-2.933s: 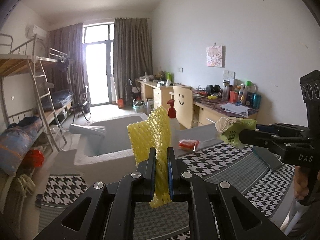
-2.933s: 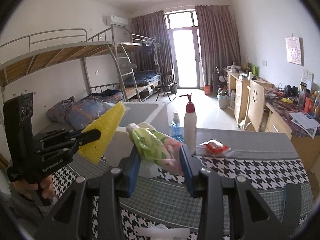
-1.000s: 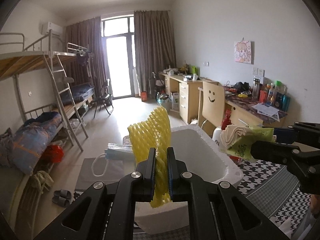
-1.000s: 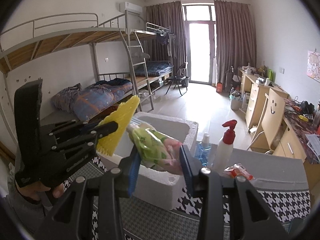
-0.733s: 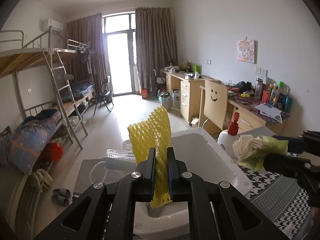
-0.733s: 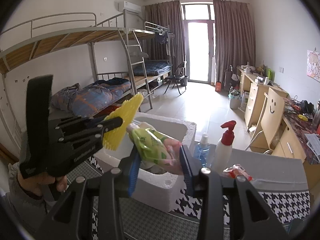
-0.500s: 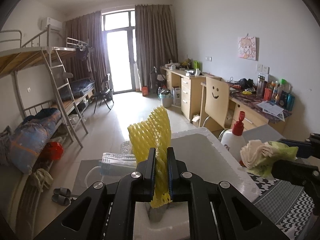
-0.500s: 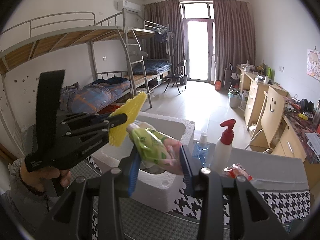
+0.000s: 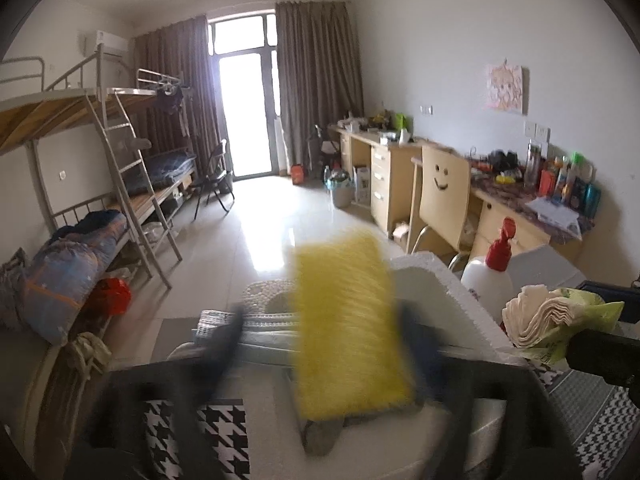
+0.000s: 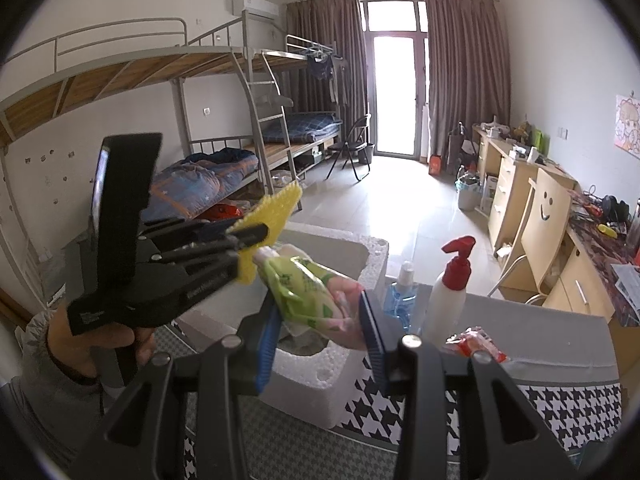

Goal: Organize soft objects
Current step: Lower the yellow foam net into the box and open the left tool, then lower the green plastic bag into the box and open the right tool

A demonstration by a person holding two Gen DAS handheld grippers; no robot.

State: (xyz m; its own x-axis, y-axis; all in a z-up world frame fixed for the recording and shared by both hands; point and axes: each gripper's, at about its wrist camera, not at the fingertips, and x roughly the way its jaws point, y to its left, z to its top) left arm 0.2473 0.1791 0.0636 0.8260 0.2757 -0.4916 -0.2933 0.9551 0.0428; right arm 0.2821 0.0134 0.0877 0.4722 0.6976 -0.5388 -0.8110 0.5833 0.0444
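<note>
My left gripper (image 9: pixel 320 320) hangs over the white styrofoam box (image 9: pixel 432 280), and its jaws are opening wide. The yellow foam net (image 9: pixel 348 320) is blurred and loose between them; the left pad is well clear of it. In the right wrist view the left gripper (image 10: pixel 248 236) and the foam net (image 10: pixel 276 208) are above the box (image 10: pixel 376 248), held by a hand. My right gripper (image 10: pixel 320 308) is shut on a green tissue pack (image 10: pixel 308 292) just over the box's near rim. The same pack (image 9: pixel 560 320) shows at the right of the left wrist view.
A white pump bottle with a red top (image 10: pixel 450 300), a blue bottle (image 10: pixel 400 300) and a red packet (image 10: pixel 478 344) stand right of the box on the houndstooth cloth (image 10: pixel 560 412). Bunk beds line the left wall; desks and a chair line the right.
The left jaws have sprung apart and let go of the yellow foam net, which now blurs between them. The left gripper has edged forward over the box. The right gripper still holds the tissue pack.
</note>
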